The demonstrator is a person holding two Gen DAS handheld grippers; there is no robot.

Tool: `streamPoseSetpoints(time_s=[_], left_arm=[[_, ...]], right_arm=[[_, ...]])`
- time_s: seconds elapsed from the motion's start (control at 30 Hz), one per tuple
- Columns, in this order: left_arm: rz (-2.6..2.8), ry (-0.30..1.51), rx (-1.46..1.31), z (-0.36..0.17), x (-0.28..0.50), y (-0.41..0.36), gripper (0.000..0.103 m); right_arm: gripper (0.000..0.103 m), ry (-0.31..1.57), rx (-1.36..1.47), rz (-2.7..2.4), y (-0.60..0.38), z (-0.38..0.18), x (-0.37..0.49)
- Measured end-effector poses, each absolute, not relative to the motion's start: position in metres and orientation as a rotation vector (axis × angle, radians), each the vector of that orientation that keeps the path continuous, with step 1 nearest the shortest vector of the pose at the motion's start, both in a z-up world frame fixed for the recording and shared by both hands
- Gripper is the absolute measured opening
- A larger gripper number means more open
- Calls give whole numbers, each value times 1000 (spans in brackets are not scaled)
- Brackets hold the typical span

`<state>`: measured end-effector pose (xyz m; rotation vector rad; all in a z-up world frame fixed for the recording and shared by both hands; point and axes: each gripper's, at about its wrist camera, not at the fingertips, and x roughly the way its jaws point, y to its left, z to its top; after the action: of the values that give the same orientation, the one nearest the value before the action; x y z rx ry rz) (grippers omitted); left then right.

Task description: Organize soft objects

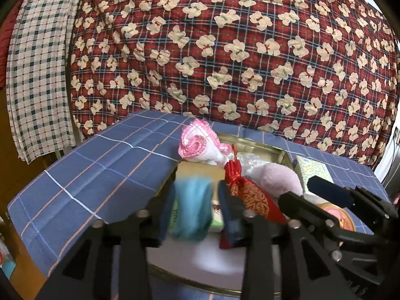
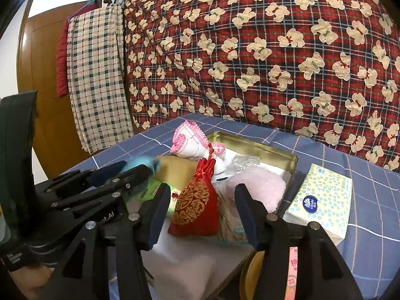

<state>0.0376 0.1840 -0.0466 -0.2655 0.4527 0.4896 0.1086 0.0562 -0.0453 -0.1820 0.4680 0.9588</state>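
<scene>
A gold metal tin (image 2: 252,145) sits on a blue checked cloth and holds soft things. My left gripper (image 1: 196,207) is shut on a fluffy turquoise piece (image 1: 192,207), blurred, over the tin's left side; it also shows in the right wrist view (image 2: 140,165). A red and gold drawstring pouch (image 2: 195,205) leans in the tin, between the fingers of my open, empty right gripper (image 2: 202,215). Behind it lie a pink-edged white knitted cloth (image 2: 190,142), a pale pink fluffy item (image 2: 257,187) and a yellow sponge-like block (image 2: 177,170).
A tissue pack (image 2: 322,200) lies right of the tin on the blue cloth (image 1: 87,170). A round lid (image 1: 337,215) lies at the front right. A red plaid bear-print quilt (image 1: 225,50) hangs behind, with a checked towel (image 1: 37,75) at left.
</scene>
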Motion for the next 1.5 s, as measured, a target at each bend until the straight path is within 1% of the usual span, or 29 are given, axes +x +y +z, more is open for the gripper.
streamPoseSetpoints(time_s=[0.03, 0.07, 0.2, 0.33, 0.5, 0.57, 0.6, 0.67, 0.77, 0.93, 1.07, 1.5], left_arm=[[493, 448, -264, -46, 36, 184, 48], [494, 443, -262, -45, 35, 184, 52], [492, 430, -256, -40, 31, 181, 56], [502, 416, -253, -36, 28, 181, 65], [499, 405, -251, -34, 25, 179, 68], [502, 401, -247, -33, 23, 178, 73], [503, 398, -246, -33, 22, 178, 74], [504, 389, -244, -32, 19, 177, 80], [510, 375, -239, -30, 16, 176, 88], [508, 359, -231, -28, 12, 173, 89], [509, 355, -231, -27, 11, 173, 94], [508, 360, -231, -25, 10, 169, 97]], right_arm=[[57, 468, -177, 959, 55, -45, 109], [57, 469, -172, 959, 54, -44, 109], [57, 461, -152, 953, 48, -40, 110], [59, 451, -135, 952, 44, -37, 109], [62, 439, -121, 950, 39, -34, 107], [63, 438, -115, 949, 37, -33, 107], [64, 435, -113, 947, 36, -33, 106], [72, 422, -110, 938, 32, -32, 104], [74, 391, -96, 926, 25, -30, 101], [74, 379, -83, 933, 21, -27, 98], [74, 366, -78, 929, 18, -26, 96], [75, 351, -55, 923, 11, -24, 96]])
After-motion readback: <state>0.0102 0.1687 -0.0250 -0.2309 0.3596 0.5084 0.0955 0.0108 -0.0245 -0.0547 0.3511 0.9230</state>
